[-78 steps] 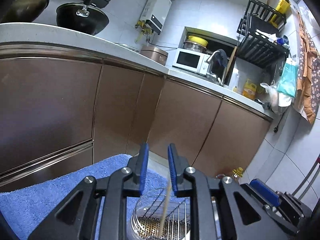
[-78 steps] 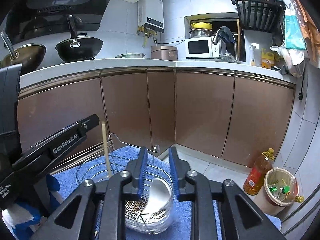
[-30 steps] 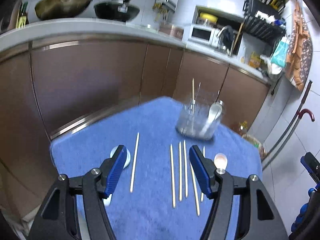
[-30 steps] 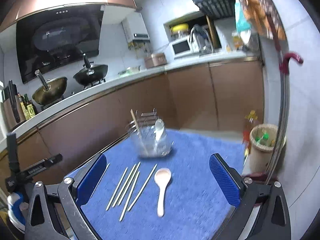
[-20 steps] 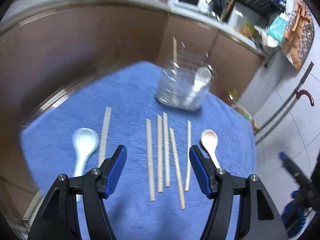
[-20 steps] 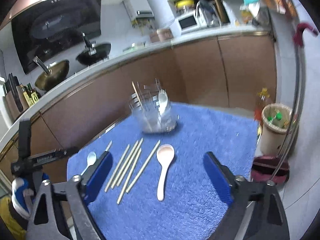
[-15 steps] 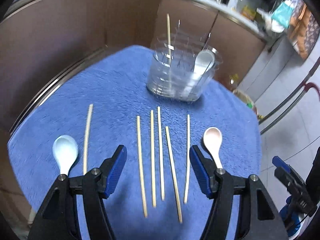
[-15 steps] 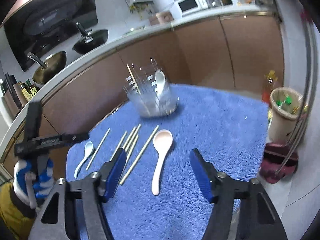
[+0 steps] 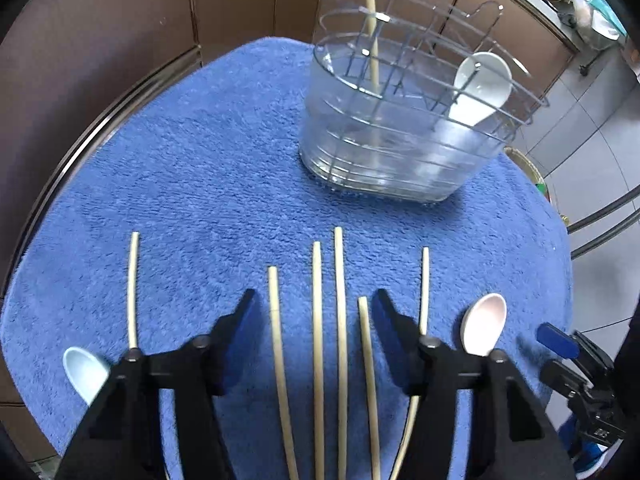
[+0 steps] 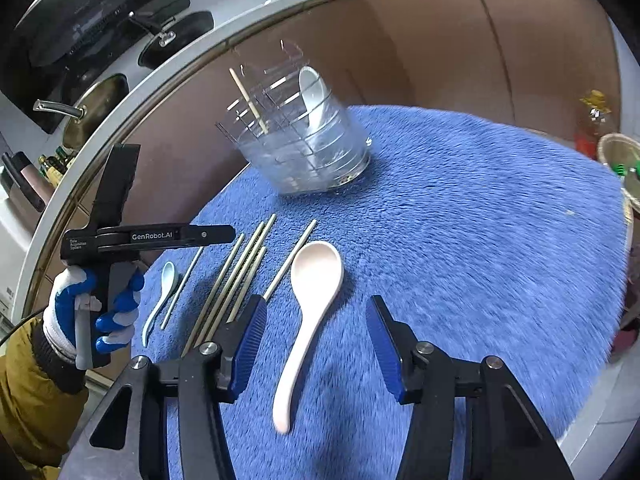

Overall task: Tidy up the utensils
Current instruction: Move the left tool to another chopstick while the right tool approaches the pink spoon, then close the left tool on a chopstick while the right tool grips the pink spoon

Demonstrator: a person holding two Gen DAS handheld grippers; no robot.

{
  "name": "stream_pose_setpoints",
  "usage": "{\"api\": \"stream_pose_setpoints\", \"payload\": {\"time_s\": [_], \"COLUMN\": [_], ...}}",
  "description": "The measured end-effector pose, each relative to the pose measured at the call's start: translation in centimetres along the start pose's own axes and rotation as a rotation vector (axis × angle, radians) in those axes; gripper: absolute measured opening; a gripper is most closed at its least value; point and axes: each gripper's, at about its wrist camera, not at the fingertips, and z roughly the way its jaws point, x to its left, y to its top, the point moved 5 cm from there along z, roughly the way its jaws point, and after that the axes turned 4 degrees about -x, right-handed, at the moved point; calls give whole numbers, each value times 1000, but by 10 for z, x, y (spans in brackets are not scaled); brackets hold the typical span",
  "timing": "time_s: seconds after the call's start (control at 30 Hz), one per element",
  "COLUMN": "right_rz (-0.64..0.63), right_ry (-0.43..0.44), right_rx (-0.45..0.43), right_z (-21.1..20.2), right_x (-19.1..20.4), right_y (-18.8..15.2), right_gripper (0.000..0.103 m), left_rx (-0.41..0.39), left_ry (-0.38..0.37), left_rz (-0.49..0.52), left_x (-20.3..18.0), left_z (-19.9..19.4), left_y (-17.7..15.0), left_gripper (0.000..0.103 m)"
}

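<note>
A clear utensil holder (image 9: pixel 400 136) with a wire rack stands at the far side of the blue towel (image 9: pixel 224 168); it holds one chopstick (image 9: pixel 371 28) and a white spoon (image 9: pixel 480 84). Several chopsticks (image 9: pixel 318 320) lie side by side on the towel. My left gripper (image 9: pixel 314 308) is open above them, its jaws spanning the middle ones. A pale blue spoon (image 9: pixel 82 368) lies left, a pink spoon (image 9: pixel 482 324) right. My right gripper (image 10: pixel 316 312) is open over the pink spoon (image 10: pixel 310 304), its handle between the jaws. The holder (image 10: pixel 304 148) shows behind.
Brown cabinets (image 9: pixel 120 20) stand behind the towel-covered table. The left gripper's body (image 10: pixel 148 236) and a gloved hand (image 10: pixel 88 312) show at the left of the right wrist view. A bin (image 10: pixel 622 160) and an oil bottle (image 10: pixel 594 120) stand on the floor at right.
Both grippers have pulled back from the holder, opened wide and come down toward the towel. The left now hovers over the chopsticks, the right over the pink spoon.
</note>
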Motion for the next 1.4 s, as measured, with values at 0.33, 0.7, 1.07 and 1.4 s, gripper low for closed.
{"api": "stream_pose_setpoints", "payload": {"time_s": [0.33,0.7,1.07,1.4], "right_rz": [-36,-85,-124,-163], "right_ry": [19,34,48,-20], "right_rx": [80,164,249,211], "right_z": [32,58,72,48], "right_x": [-3,-2,1,7], "right_y": [13,26,32,20], "right_gripper": [43,38,9,8], "left_rx": [86,131,133,61], "left_ry": [-9,-21,-29,-35], "left_rz": [15,21,-3,-26], "left_x": [-1,-10,-6,-9], "left_z": [29,48,50,32], "left_y": [9,27,31,12], "left_gripper": [17,12,8,4]}}
